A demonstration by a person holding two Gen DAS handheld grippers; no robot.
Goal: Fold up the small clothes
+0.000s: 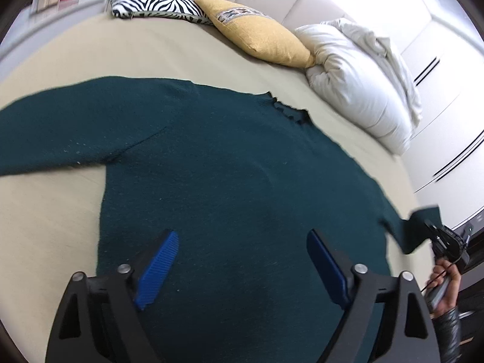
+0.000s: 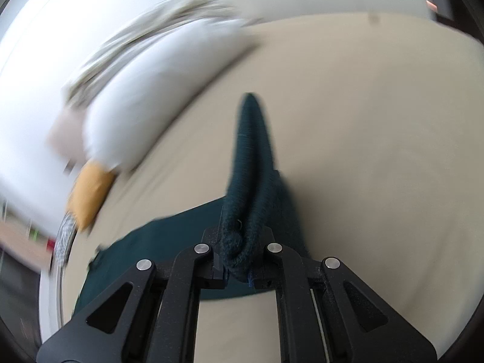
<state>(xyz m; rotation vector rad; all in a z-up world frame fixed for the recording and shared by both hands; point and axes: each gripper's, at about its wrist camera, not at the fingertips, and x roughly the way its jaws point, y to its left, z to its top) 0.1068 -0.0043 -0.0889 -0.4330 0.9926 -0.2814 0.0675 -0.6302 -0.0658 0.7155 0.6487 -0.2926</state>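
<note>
Dark green sweater (image 1: 230,163) was spread flat on beige bed (image 1: 187,51), one sleeve stretched toward 9 o'clock. Left gripper (image 1: 242,260) was held over sweater's body, jaws wide apart, nothing between blue pads (image 1: 157,269). Right gripper (image 2: 239,260) was clamped tight on bunched sleeve end (image 2: 251,157), cloth lifted off bed. In left view, right gripper was seen at 4 o'clock, gripped by hand (image 1: 444,284). Pillows (image 1: 357,84) lay at 1 o'clock; right view blurred, possibly by motion.
</note>
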